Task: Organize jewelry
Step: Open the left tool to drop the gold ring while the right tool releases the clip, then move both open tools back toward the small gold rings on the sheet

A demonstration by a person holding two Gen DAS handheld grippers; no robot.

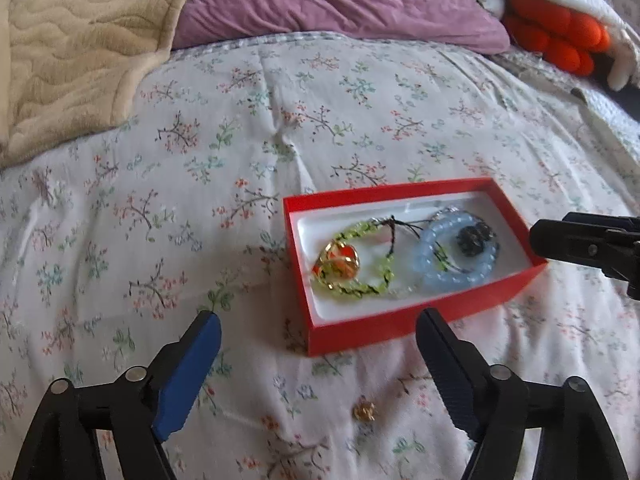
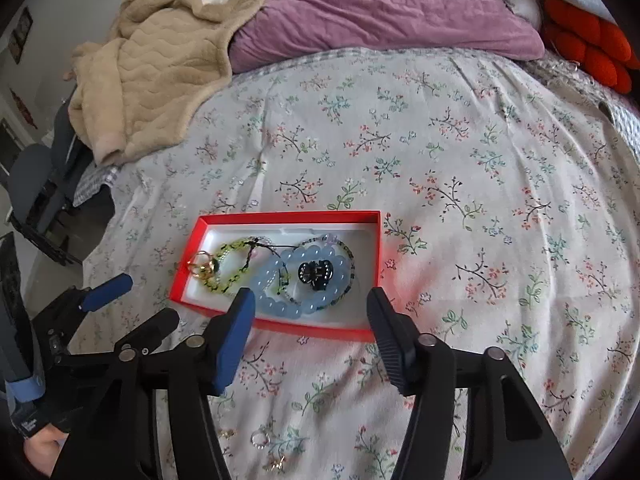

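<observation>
A red box (image 1: 400,326) with a white lining lies on the floral bedspread. Inside it are a green bead bracelet (image 1: 372,284), a gold and orange ornament (image 1: 340,264), a pale blue bead bracelet (image 1: 460,276) and a small black piece (image 1: 474,238). My left gripper (image 1: 318,316) hovers at the box's near left corner, open and empty. My right gripper (image 2: 310,294) hangs over the near rim of the box (image 2: 312,330), open, with the blue bracelet (image 2: 276,304) lying below its fingers. A small gold piece (image 1: 365,410) and loose rings (image 2: 259,438) lie on the bedspread in front of the box.
A beige blanket (image 2: 152,76) is heaped at the back left and a purple pillow (image 2: 380,12) lies at the head of the bed. Orange plush (image 2: 592,48) sits at the back right. The bed's left edge (image 2: 100,216) drops toward a dark chair (image 2: 36,184).
</observation>
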